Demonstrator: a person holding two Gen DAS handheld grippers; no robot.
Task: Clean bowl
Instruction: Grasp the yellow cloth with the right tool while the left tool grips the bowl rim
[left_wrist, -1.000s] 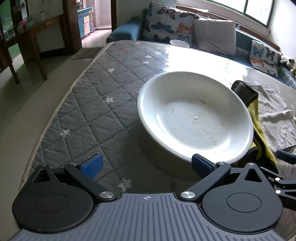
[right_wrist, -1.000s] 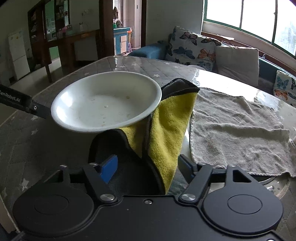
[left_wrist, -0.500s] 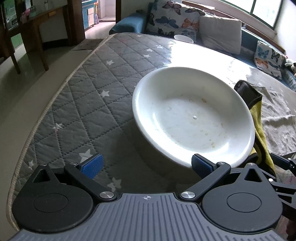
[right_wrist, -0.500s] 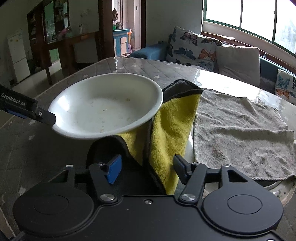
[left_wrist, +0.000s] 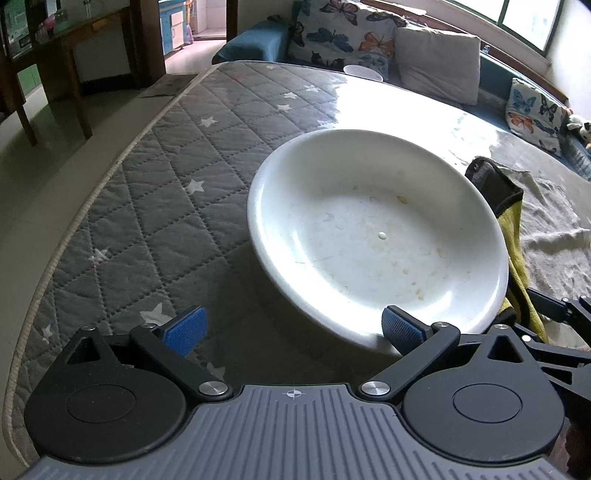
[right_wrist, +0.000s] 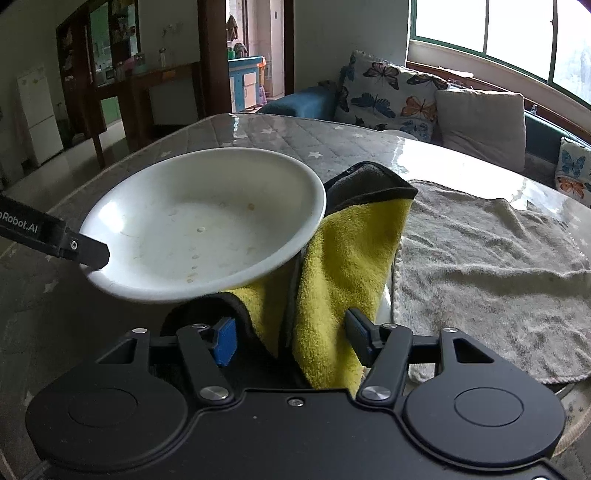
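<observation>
Left wrist view: white shallow bowl (left_wrist: 376, 240) sits raised above the quilted grey table cover (left_wrist: 155, 206), tilted, its near rim at the left gripper (left_wrist: 293, 328). The jaws stand wide apart; only the right pad (left_wrist: 400, 328) meets the rim, the other pad is clear of it. From the right wrist view a black finger (right_wrist: 79, 247) lies over the bowl's edge, so support seems to come there; whether a true clamp exists cannot be told. Dried specks and smears remain on the inner surface.

Handling judgement: glazed ceramic by appearance, rigid, fairly heavy, slick and breakable; best taken at the rim, pinching the wall, not the base.

Right gripper (right_wrist: 290, 339) has its jaws part-closed, pressed onto a folded yellow-and-grey microfibre cloth (right_wrist: 347, 258), soft and compliant, standing just beside and partly under the bowl. A grey towel (right_wrist: 491, 266) lies spread beyond.
</observation>
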